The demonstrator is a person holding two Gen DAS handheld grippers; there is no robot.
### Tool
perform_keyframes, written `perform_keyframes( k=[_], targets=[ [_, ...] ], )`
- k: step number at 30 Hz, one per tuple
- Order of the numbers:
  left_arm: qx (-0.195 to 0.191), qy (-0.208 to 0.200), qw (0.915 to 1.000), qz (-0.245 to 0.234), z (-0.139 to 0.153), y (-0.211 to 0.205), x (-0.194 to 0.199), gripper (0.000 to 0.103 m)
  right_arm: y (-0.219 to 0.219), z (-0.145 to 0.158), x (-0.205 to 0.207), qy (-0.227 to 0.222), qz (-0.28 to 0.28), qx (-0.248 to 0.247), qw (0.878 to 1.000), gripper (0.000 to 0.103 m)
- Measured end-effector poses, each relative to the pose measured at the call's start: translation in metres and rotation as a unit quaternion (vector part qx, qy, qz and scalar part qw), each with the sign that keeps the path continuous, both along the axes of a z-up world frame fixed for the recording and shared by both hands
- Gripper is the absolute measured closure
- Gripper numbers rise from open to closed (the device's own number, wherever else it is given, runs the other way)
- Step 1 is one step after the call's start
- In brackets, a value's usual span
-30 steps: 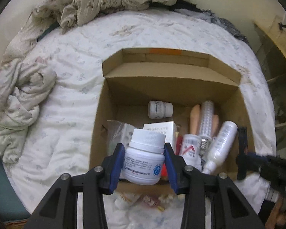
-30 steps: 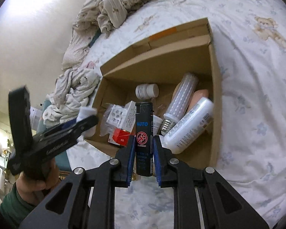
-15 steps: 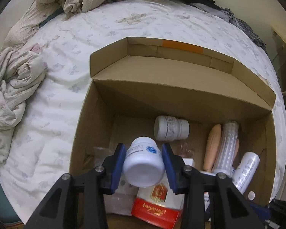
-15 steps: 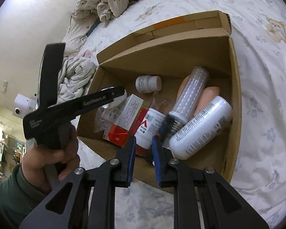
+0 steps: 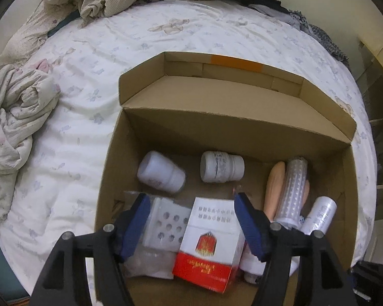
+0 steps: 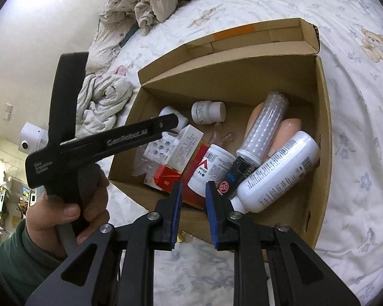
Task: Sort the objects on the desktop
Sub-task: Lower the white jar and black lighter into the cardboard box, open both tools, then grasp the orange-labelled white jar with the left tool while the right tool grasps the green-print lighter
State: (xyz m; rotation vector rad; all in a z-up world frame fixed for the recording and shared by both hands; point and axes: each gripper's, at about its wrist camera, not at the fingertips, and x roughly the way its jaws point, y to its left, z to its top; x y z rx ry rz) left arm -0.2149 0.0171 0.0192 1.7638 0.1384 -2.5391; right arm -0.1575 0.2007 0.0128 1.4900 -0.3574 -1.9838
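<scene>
An open cardboard box (image 5: 242, 117) sits on the bed. My left gripper (image 5: 190, 199) hangs over its near left part, jaws opening with nothing gripped. Just beyond them a white pill bottle (image 5: 160, 172) lies on its side on the box floor, next to a smaller white bottle (image 5: 222, 167). Below the jaws are a red-and-white carton (image 5: 212, 239) and a grey blister tray (image 5: 166, 224). My right gripper (image 6: 194, 187) is at the box's near edge, jaws opening from a narrow gap, nothing between them. A black lighter (image 6: 233, 176) lies in the box beside a large white bottle (image 6: 278, 173).
An LED corn bulb (image 5: 292, 188) and a peach-coloured item (image 5: 274, 186) fill the box's right side. Crumpled bedding (image 5: 15, 117) lies left of the box, with more at the bed's far end. A person's hand (image 6: 69, 204) holds the left tool.
The left gripper moved in over the box and opened, and the white pill bottle dropped onto the box floor. The right gripper let go of the black lighter, which now lies in the box.
</scene>
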Motion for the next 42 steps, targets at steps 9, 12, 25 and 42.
perform_keyframes(
  k=[9, 12, 25, 42],
  targets=[
    [0.016, 0.022, 0.9996, 0.000, 0.029, -0.019, 0.042, 0.034, 0.003, 0.014, 0.006, 0.008, -0.002, -0.020, 1.000, 0.081],
    [0.022, 0.030, 0.9993, -0.002, 0.036, -0.027, 0.066, 0.034, 0.007, 0.021, 0.008, 0.013, -0.006, -0.027, 1.000, 0.080],
    [0.021, -0.021, 0.9995, 0.013, -0.018, -0.056, 0.133, 0.034, 0.048, 0.036, 0.029, 0.022, -0.023, -0.034, 0.999, 0.060],
    [0.030, -0.046, 0.9982, -0.025, -0.072, -0.039, 0.123, 0.069, -0.010, -0.079, 0.069, -0.033, 0.138, 0.186, 0.972, 0.055]
  ],
)
